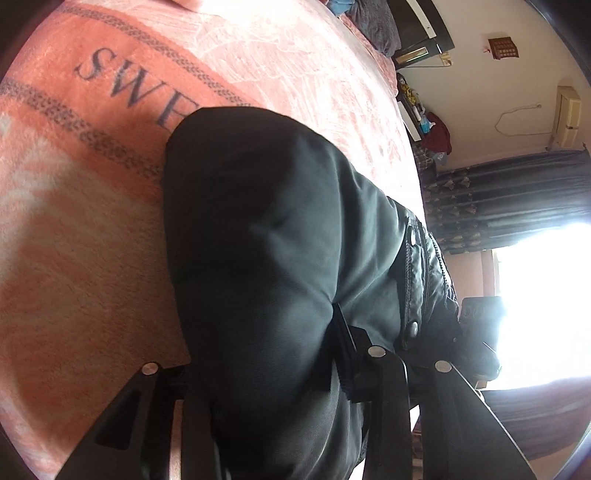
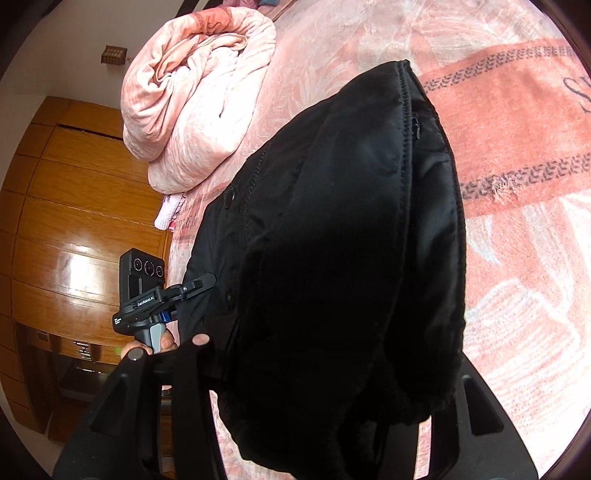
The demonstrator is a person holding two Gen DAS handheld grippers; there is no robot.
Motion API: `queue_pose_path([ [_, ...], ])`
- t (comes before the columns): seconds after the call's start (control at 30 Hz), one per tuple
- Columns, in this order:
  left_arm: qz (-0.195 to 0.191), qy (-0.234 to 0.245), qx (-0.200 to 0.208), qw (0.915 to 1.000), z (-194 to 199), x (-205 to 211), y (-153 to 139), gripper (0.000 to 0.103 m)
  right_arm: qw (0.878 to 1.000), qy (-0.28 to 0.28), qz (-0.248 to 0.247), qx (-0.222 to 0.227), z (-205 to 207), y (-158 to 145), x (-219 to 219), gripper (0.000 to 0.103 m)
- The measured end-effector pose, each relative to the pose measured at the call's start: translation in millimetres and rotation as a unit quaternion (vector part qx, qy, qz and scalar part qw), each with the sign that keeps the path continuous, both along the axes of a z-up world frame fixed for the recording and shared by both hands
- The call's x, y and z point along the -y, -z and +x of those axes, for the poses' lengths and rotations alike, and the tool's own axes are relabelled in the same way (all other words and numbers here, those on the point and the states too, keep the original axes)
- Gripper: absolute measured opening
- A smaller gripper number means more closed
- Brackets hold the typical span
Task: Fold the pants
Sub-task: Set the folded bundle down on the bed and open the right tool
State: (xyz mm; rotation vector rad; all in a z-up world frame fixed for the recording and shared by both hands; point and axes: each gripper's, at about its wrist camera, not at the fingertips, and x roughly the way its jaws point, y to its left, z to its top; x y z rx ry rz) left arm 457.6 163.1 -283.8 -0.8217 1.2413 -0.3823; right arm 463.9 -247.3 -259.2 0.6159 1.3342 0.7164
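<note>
Black pants hang bunched over a pink blanket lettered "SWE". My left gripper is shut on the pants, and cloth bulges up between its black fingers. A fly seam with metal snaps runs along the right side. In the right wrist view the pants fill the middle as a thick dark fold. My right gripper is shut on it, with the fingertips hidden under cloth. The left gripper shows at the fold's left edge, with a hand on its handle.
A rolled pink quilt lies at the far end of the bed. A wooden wardrobe stands beyond the bed's left side. In the left wrist view, dark curtains and a bright window are on the right, and a pile of clothes lies far off.
</note>
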Motion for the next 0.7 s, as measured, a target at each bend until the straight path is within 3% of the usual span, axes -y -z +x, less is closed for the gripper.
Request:
queue_pose_path([
  [0.03,-0.002,-0.001,-0.001,1.0000,-6,-2,6,0.044,1.000,0.003,-0.004,-0.010,-3,7,8,0.053],
  [0.13,-0.009,-0.007,0.005,0.9999,-11,-2,18,0.055,1.000,0.008,-0.018,-0.022,-7,27,19,0.076],
  [0.27,0.021,-0.035,0.014,0.9991,-33,-27,10,0.072,0.999,0.037,-0.006,-0.008,-23,17,41,0.079],
  [0.37,0.078,-0.083,0.042,0.9926,-56,-53,-14,0.078,0.992,0.104,-0.043,0.057,-25,-17,67,0.080],
  [0.5,0.131,-0.069,0.098,0.9840,-88,-45,-47,0.083,0.985,0.111,-0.002,0.130,-17,-72,64,0.080],
  [0.6,0.143,-0.066,0.129,0.9791,-103,-26,-57,0.086,0.990,0.068,-0.005,0.121,9,-77,21,0.077],
  [0.7,0.154,-0.048,0.116,0.9800,-105,-9,-46,0.088,0.995,0.062,-0.038,0.068,40,-45,-14,0.075],
])
